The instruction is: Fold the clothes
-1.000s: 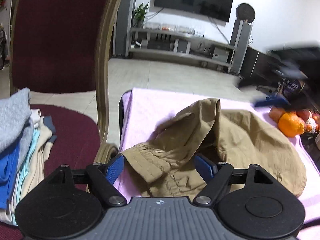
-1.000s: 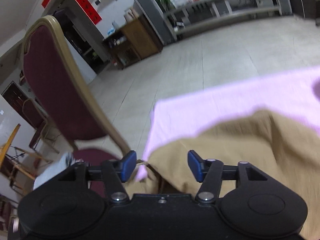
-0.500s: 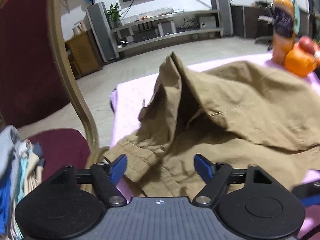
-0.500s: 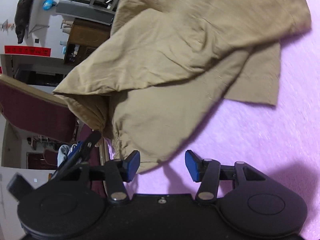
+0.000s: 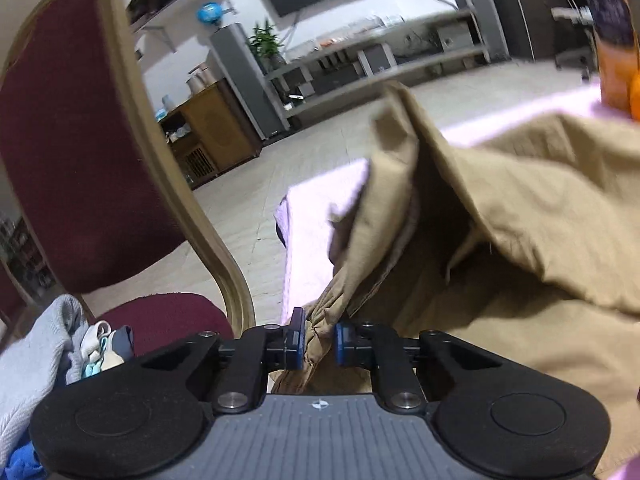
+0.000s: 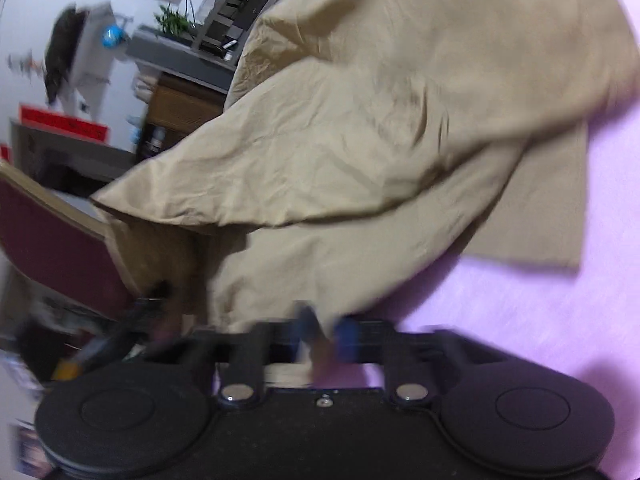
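Observation:
A tan garment (image 5: 520,216) lies crumpled on a pink table cover (image 5: 316,216). My left gripper (image 5: 318,342) is shut on a bunched edge of the garment at its near left corner. In the right wrist view the same tan garment (image 6: 380,120) spreads over the pink cover (image 6: 560,340). My right gripper (image 6: 324,336) is blurred, with its blue pads close together on the garment's near edge.
A maroon chair with a tan frame (image 5: 80,152) stands left of the table, with a pile of clothes (image 5: 44,352) on its seat. An orange bottle and fruit (image 5: 616,52) stand at the table's far right. The left gripper shows blurred in the right wrist view (image 6: 132,320).
Both grippers were open half a second ago. Both have now closed on the near edge of the tan garment. The garment's left part has lifted and bunched.

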The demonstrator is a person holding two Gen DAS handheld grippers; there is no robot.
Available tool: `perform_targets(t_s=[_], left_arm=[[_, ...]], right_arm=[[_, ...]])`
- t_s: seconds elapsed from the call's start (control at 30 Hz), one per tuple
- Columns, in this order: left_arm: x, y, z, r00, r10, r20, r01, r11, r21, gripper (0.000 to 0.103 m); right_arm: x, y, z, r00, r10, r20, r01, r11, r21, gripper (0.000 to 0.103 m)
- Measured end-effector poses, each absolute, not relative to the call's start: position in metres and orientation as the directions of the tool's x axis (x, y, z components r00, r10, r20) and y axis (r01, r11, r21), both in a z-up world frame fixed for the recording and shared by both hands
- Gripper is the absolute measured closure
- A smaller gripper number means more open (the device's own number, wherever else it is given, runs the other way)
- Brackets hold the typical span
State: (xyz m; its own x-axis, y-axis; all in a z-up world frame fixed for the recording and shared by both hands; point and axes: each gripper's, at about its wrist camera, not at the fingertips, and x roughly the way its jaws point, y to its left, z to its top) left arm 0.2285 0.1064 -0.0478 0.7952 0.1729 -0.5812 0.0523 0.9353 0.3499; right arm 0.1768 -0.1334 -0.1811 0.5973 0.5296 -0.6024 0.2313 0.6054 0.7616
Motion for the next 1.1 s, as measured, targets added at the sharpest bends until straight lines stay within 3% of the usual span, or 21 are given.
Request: perform_targets(t_s=[0.23, 0.37, 0.47, 0.57, 0.67, 0.77, 0.83, 0.9, 0.93, 1.1], left_arm=[[0.184, 0.128, 0.006, 0.746, -0.122, -0.655, 0.053, 0.991, -0.124, 0.094], [0.147, 0.11, -0.012, 0.638, -0.296, -0.711, 0.064, 0.94, -0.334, 0.094], [0.133, 0.089, -0.038, 0.585, -0.256, -0.77, 0.044, 0.958, -0.285, 0.09], [0.12, 0.081, -0.043, 0.602, -0.18, -0.778, 0.031, 0.979, -0.202, 0.085], [0.116, 0.089, -0.043, 0.624, -0.167, -0.763, 0.024, 0.981, -0.195, 0.062], [0.112, 0.091, -0.043, 0.64, -0.146, -0.754, 0.024, 0.985, -0.17, 0.061], [0.105, 0.077, -0.042, 0.661, -0.081, -0.746, 0.049, 0.997, -0.065, 0.06], [0.098, 0.063, -0.041, 0.688, -0.019, -0.725, 0.07, 0.997, 0.041, 0.055], [0.097, 0.056, -0.042, 0.694, 0.004, -0.72, 0.076, 0.994, 0.079, 0.054], [0.106, 0.048, -0.055, 0.668, 0.084, -0.739, 0.068, 0.983, 0.173, 0.052]], right_arm=[[0.155, -0.209, -0.04, 0.771, 0.373, -0.516, 0.031, 0.787, 0.617, 0.1], [0.144, -0.27, 0.012, 0.832, 0.211, -0.512, 0.068, 0.879, 0.471, 0.103], [0.147, -0.31, 0.003, 0.807, 0.183, -0.561, 0.129, 0.873, 0.47, 0.102], [0.138, -0.323, -0.036, 0.751, 0.283, -0.596, 0.133, 0.82, 0.556, 0.097], [0.124, -0.317, -0.074, 0.726, 0.383, -0.571, 0.086, 0.773, 0.629, 0.093], [0.119, -0.307, -0.104, 0.701, 0.474, -0.533, 0.057, 0.707, 0.705, 0.081], [0.118, -0.298, -0.12, 0.68, 0.523, -0.514, 0.039, 0.675, 0.737, 0.075], [0.118, -0.289, -0.133, 0.649, 0.566, -0.508, 0.024, 0.652, 0.758, 0.056], [0.12, -0.285, -0.139, 0.623, 0.583, -0.521, 0.028, 0.649, 0.76, 0.052], [0.126, -0.269, -0.16, 0.541, 0.614, -0.575, 0.061, 0.653, 0.755, 0.049]])
